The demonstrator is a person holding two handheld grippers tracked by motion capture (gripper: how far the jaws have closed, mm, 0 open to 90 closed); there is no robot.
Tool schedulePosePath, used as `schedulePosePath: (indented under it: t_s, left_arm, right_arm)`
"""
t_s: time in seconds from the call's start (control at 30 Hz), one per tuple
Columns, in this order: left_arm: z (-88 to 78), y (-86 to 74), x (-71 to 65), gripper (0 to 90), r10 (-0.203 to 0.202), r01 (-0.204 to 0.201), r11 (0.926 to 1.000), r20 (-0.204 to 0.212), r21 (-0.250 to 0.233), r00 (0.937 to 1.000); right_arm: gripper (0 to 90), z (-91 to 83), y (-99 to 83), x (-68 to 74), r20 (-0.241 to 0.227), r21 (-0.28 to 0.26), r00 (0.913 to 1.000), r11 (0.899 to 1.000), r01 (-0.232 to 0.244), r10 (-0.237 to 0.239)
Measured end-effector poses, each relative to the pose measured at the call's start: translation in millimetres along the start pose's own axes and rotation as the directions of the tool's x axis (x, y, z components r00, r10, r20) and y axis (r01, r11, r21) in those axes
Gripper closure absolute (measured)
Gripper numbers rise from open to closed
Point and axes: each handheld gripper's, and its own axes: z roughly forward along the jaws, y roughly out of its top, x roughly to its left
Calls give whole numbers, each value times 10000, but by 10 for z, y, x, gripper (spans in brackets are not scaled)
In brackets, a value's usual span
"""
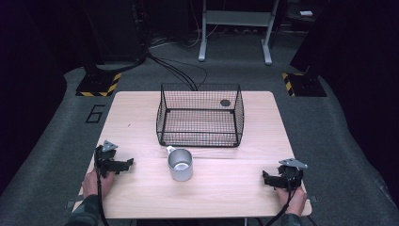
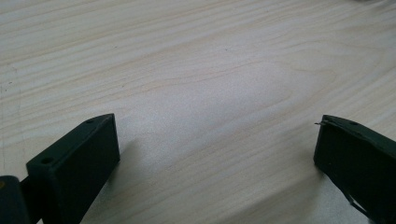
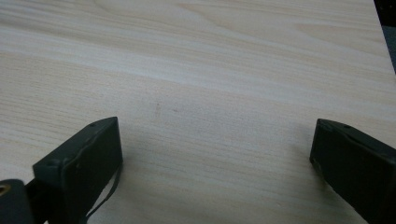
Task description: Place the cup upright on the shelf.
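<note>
High view: shiny metal cup (image 1: 180, 164) w/ handle, black wire basket (image 1: 200, 114), pale wood table (image 1: 235, 188), both grippers gaping, empty.

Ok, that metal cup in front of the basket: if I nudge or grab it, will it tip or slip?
The metal cup looks thin-walled and empty, so probably light and easily slid across the smooth table. It stands upright and squat, so tipping seems unlikely. Its shiny wall may slip between jaws; the handle could offer a better hold.

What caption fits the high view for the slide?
Two open claws, left claw and right claw, rest apart on the table, flanking a metal cup before a wire basket.
</note>
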Motion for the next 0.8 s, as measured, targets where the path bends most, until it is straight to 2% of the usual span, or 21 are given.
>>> schedulePosePath:
  t_s: [0.43,0.57,0.67,0.8]
  left_arm:
    - [1,1,2,3,11,-11,10000,3,-5,10000]
    - [6,-2,-1,3,0,0,10000,-38,-79,10000]
    - [-4,2,7,3,88,-88,9999,15,68,10000]
    - [9,-4,2,3,28,-29,9999,-26,-118,10000]
  right_arm:
    - [25,-3,0,5,1,32,9999,9999,-118,118]
    - [44,-8,-3,-7,-5,-54,10000,10000,-21,21]
    - [43,-8,-2,-6,-4,-52,10000,10000,-18,18]
    - [30,-8,5,-5,-12,18,10000,10000,-69,69]
